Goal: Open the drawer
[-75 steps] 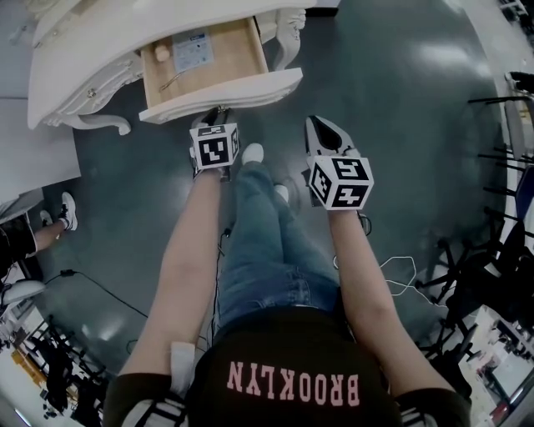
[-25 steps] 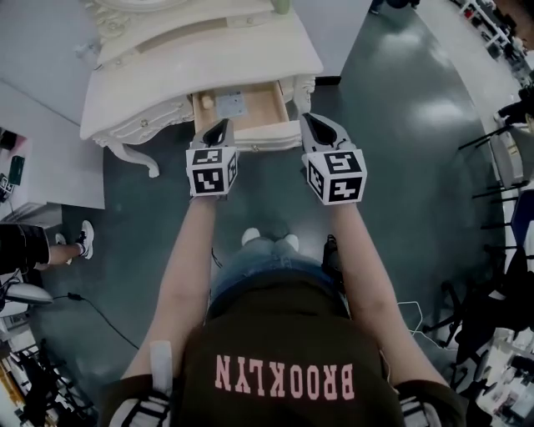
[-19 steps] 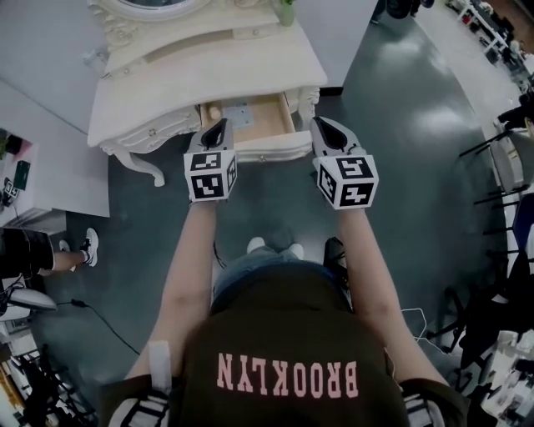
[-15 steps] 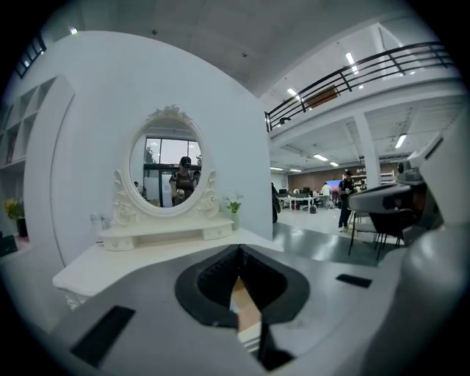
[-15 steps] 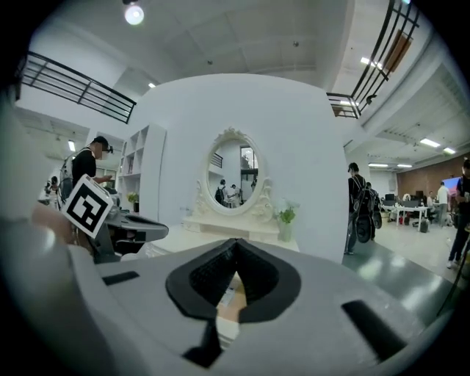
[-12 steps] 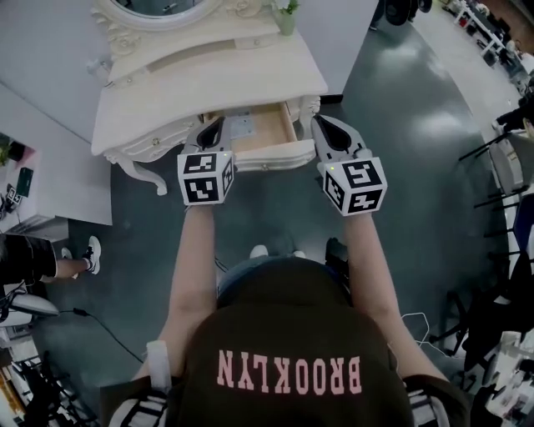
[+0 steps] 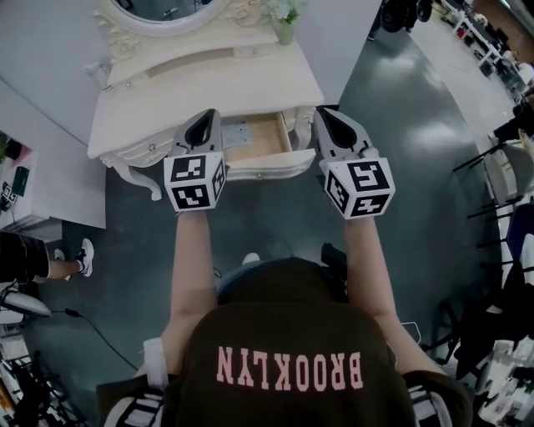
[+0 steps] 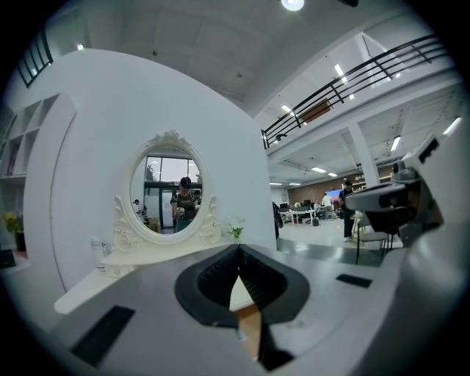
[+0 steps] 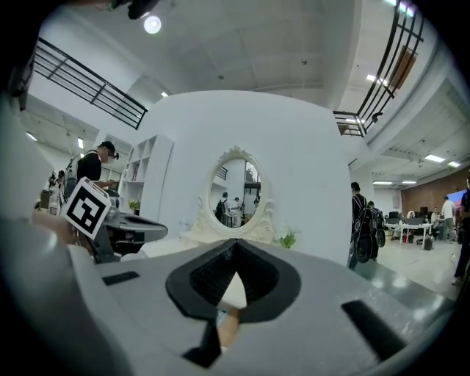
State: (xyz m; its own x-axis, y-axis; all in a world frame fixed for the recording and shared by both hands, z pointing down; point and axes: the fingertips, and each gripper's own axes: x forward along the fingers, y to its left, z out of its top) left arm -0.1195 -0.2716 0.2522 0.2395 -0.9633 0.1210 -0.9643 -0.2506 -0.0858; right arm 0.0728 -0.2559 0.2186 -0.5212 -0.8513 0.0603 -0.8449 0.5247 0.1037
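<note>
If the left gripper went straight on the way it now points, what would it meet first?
Probably the base of the mirror at the back of the tabletop. The shut left gripper points about level over the tabletop, toward the plant beside the mirror. Depth is unclear.

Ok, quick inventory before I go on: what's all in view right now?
dressing table: one, cream-white, ahead against the wall
oval mirror: one, white-framed, on the table's back
plant vase: one, white-green, tabletop back right
drawer: one, pale wood inside, pulled open under the tabletop
card: one, whitish, inside the drawer, left part
bystander's shoe: one, white, floor far left
left gripper: one, grey, shut, empty, by the drawer's left end
right gripper: one, grey, shut, empty, by the drawer's right end
</note>
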